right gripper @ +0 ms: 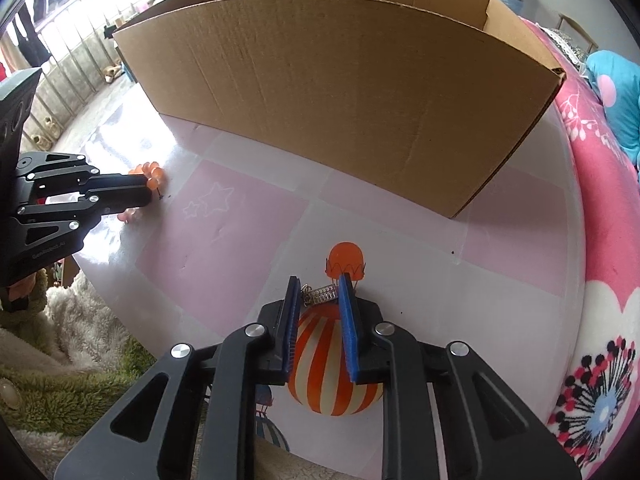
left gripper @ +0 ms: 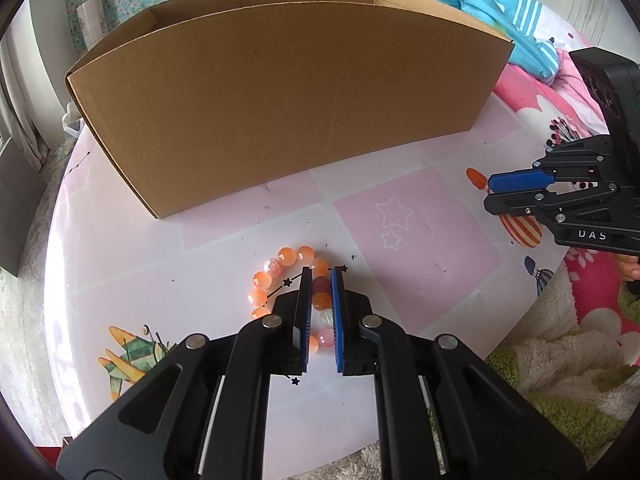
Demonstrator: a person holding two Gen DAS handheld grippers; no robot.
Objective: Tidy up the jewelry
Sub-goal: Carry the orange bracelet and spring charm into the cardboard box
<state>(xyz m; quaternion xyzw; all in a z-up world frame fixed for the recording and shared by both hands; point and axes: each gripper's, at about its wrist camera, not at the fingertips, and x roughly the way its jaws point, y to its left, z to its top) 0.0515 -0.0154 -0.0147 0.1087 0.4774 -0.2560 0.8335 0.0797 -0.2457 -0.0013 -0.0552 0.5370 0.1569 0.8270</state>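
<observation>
An orange and pink bead bracelet (left gripper: 280,264) lies on the round table with its near side between the blue pads of my left gripper (left gripper: 321,276), which is shut on those beads. The right wrist view shows the same bracelet (right gripper: 151,171) at the left gripper (right gripper: 151,192) tips. My right gripper (right gripper: 319,283) points down at the table, shut on a small silver jewellery piece (right gripper: 322,294) that spans its fingertips. It stands over a printed striped balloon. In the left wrist view the right gripper (left gripper: 487,191) stands at the right, jaws close together.
A large open cardboard box (left gripper: 280,100) (right gripper: 340,100) stands just behind both grippers. The table cover (left gripper: 400,220) is pink and white with printed stars, a plane and balloons. Pink flowered and fluffy green blankets (right gripper: 600,240) lie around the table's right and near edges.
</observation>
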